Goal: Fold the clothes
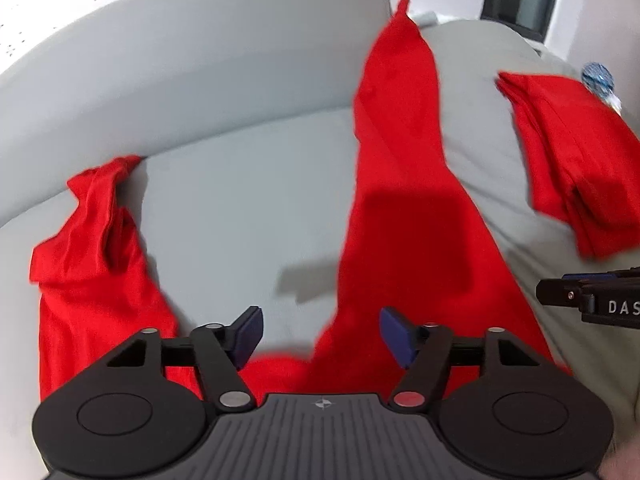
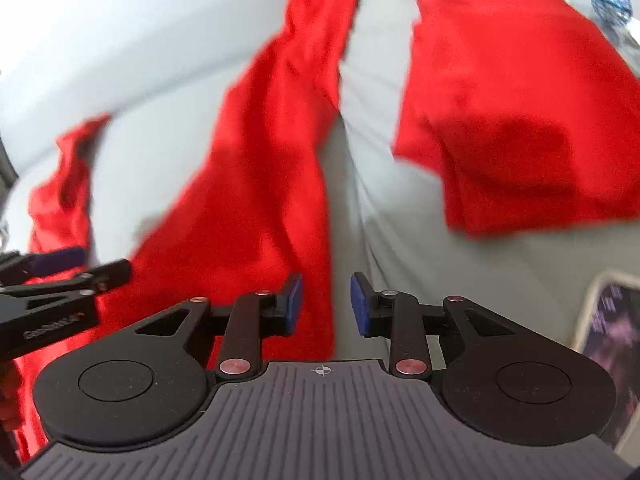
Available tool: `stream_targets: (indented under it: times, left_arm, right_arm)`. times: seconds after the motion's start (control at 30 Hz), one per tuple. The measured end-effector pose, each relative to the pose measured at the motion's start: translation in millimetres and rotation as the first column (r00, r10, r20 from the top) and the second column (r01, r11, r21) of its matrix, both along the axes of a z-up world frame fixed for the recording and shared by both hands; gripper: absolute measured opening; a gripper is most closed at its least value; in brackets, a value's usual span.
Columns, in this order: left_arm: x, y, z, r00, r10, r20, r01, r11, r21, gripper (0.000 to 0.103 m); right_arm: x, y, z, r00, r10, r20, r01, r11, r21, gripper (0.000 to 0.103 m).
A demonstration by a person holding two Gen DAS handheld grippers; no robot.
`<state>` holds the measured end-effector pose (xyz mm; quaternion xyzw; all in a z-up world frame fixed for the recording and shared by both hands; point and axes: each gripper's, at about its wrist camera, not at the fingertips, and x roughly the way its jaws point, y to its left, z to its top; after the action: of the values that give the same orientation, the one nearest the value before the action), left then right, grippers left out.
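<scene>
The long red cloth (image 1: 400,208) lies spread on the gray sofa (image 1: 224,200), under both tools. The left tool (image 1: 322,336) is wide and empty. The right tool (image 2: 326,304) is narrower, empty, pointing down over the cloth's right edge.

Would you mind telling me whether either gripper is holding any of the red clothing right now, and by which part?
Nothing is held. The left gripper and right gripper both stand open above the spread red garment, with no cloth between their pads.
</scene>
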<state>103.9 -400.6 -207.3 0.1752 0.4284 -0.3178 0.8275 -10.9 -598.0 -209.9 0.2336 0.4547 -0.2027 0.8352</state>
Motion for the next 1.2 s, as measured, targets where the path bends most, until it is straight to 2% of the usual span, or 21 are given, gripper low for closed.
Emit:
stream_targets:
  times: [0.1,0.23,0.4,0.57,0.7,0.73,0.8,0.87,0.97,1.03,1.13,1.2]
  left_arm:
    - [24,-22,-8,1.000,0.003,-0.002,-0.003,1.000,0.002,0.066]
    - [56,-61,-12,1.000,-0.004,0.017,0.005,0.999,-0.050,0.066]
    - [85,-110,-16,0.997,-0.040,0.068,0.045,0.996,-0.080,0.069]
    - [105,-149,-35,0.993,-0.078,0.087,0.082,0.996,-0.039,0.068]
    - [111,-160,-55,0.992,-0.104,0.075,0.101,0.994,0.047,0.053]
    - [113,-157,-56,0.994,-0.091,0.065,0.090,0.996,0.023,0.052]
    - [113,-154,-57,0.995,-0.082,0.056,0.082,0.997,0.000,0.048]
    - [112,-152,-56,0.994,-0.096,0.058,0.097,0.995,-0.009,0.047]
    - [115,-152,-49,0.994,-0.095,0.058,0.097,0.995,-0.033,0.047]
    - [115,-155,-45,0.993,-0.091,0.072,0.094,0.995,-0.039,0.048]
    - [111,-161,-44,0.990,-0.089,0.105,0.088,0.996,0.018,0.052]
    - [109,-158,-39,0.991,-0.074,0.108,0.072,0.997,0.022,0.053]
  right_arm:
    - [27,-21,2,0.999,-0.013,0.052,0.014,1.000,-0.026,0.034]
    - [75,-57,-3,0.993,-0.021,0.115,0.028,0.997,-0.065,0.033]
    - [118,-82,-20,0.994,0.007,0.111,0.007,0.992,-0.127,0.033]
    - [150,-100,-44,0.994,0.011,0.105,0.002,0.993,-0.118,0.033]
    - [165,-105,-56,0.993,0.026,0.116,-0.014,0.995,-0.101,0.033]
    - [167,-106,-58,0.993,0.027,0.113,-0.016,0.995,-0.101,0.032]
    - [175,-108,-64,0.994,0.030,0.105,-0.020,0.996,-0.092,0.022]
    - [184,-112,-69,0.997,0.017,0.071,-0.010,0.996,-0.093,0.001]
    - [178,-115,-59,0.997,-0.023,0.076,0.032,0.992,-0.125,0.000]
    - [174,-115,-42,0.994,-0.045,0.096,0.066,0.972,-0.227,0.000]
    - [180,-120,-39,0.999,-0.029,0.042,0.039,0.965,-0.260,0.000]
    - [185,-122,-38,1.000,-0.018,0.003,0.018,0.966,-0.259,0.000]
